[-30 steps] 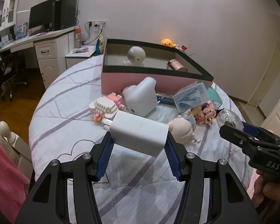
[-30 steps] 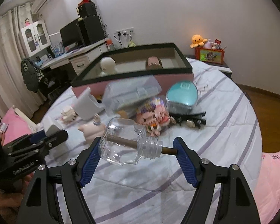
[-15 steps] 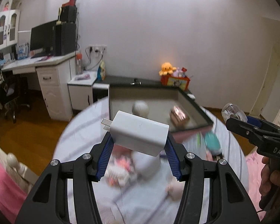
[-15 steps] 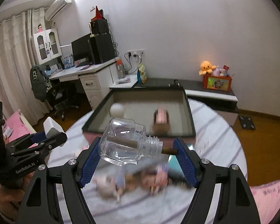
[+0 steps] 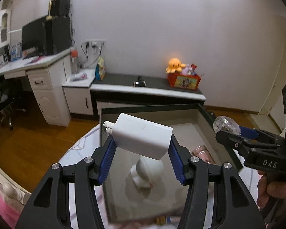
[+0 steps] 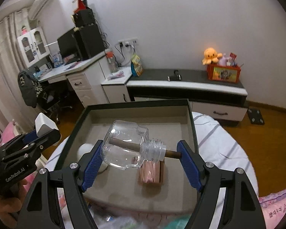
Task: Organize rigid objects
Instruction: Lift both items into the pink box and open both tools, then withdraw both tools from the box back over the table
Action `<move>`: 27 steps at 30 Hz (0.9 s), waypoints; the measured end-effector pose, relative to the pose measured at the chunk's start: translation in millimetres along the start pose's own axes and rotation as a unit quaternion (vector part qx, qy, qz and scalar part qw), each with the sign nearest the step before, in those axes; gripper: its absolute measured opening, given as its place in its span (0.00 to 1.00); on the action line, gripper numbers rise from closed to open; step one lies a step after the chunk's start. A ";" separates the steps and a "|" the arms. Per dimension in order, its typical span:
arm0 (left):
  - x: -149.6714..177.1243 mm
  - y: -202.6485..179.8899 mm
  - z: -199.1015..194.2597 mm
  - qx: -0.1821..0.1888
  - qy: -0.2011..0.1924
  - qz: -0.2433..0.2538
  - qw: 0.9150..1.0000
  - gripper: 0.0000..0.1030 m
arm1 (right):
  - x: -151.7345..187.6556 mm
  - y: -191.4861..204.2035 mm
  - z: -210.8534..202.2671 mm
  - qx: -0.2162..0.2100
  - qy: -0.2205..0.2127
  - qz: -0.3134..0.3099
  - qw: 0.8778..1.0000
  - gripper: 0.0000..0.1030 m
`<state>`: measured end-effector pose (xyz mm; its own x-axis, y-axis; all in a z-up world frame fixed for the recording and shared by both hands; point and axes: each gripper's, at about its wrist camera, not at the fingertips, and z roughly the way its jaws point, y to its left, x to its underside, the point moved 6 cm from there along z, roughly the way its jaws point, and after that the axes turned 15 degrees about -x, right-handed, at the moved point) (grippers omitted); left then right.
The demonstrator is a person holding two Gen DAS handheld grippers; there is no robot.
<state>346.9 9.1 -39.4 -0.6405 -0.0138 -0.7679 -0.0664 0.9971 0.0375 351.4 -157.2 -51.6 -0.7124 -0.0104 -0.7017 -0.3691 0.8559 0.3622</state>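
My left gripper (image 5: 141,150) is shut on a white plug charger (image 5: 141,136) and holds it above the open box (image 5: 143,109), a dark-rimmed box with a grey floor. My right gripper (image 6: 141,155) is shut on a clear glass bottle (image 6: 124,146) with a brown stick through its neck, also above the box (image 6: 137,103). Inside the box lie a white round figure (image 5: 145,173) and a rose-gold rectangular object (image 6: 151,173). Each gripper shows in the other's view: the right gripper (image 5: 236,137) and the left gripper (image 6: 42,133).
The box sits on a bed with a striped white cover (image 6: 219,145). Blurred small toys lie at the bottom edge (image 6: 124,221). Behind are a low dark-topped cabinet (image 6: 181,80), a white desk with a monitor (image 6: 74,66), and wooden floor (image 5: 38,137).
Both grippers have risen and moved forward from above the toys on the bed to above the open box, each keeping its object. The view now looks down into the box.
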 end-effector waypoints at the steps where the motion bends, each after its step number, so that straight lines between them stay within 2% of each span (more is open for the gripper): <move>1: -1.3 -2.8 9.4 0.001 0.008 0.002 1.000 0.54 | -2.4 -5.3 7.4 0.001 0.006 0.006 1.000 0.75; 8: 2.4 -23.2 60.2 -0.004 0.060 0.023 0.998 0.54 | 0.8 -28.2 37.4 0.007 0.035 0.032 0.999 0.76; 11: 6.6 -21.4 61.0 -0.014 0.063 0.017 0.998 0.69 | 2.9 -34.9 42.4 0.002 0.038 0.048 0.998 0.76; 13: 6.3 -17.6 54.3 -0.018 0.053 0.012 0.998 0.82 | 6.1 -35.6 41.9 -0.005 0.040 0.056 0.998 0.79; 14: 5.3 -15.7 49.7 -0.021 0.047 0.009 0.999 0.84 | 6.5 -36.2 40.3 -0.005 0.039 0.057 0.998 0.79; 16: 4.3 -8.2 35.8 -0.029 0.032 0.003 0.999 0.95 | 8.0 -35.5 34.7 -0.007 0.034 0.062 0.997 0.84; 18: 4.2 -2.6 22.8 -0.034 0.020 -0.003 0.999 1.00 | 9.6 -34.8 27.7 -0.009 0.029 0.069 0.997 0.87; 20: 6.6 3.2 7.8 -0.033 0.013 -0.007 0.999 1.00 | 11.6 -28.5 18.5 -0.008 0.019 0.066 0.998 0.90; 21: 9.2 5.4 -0.9 -0.032 0.010 -0.008 0.999 1.00 | 15.1 -23.8 10.8 -0.010 0.013 0.064 0.998 1.00; 27: 29.9 15.4 -56.6 -0.021 -0.020 -0.015 0.999 1.00 | 37.2 9.5 -33.9 -0.010 -0.017 0.030 0.999 1.00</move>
<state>283.5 19.9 -25.5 -0.6065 -0.0406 -0.7941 -0.1179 0.9922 0.0393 301.2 -167.0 -53.5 -0.7130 0.0593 -0.6987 -0.3383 0.8437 0.4168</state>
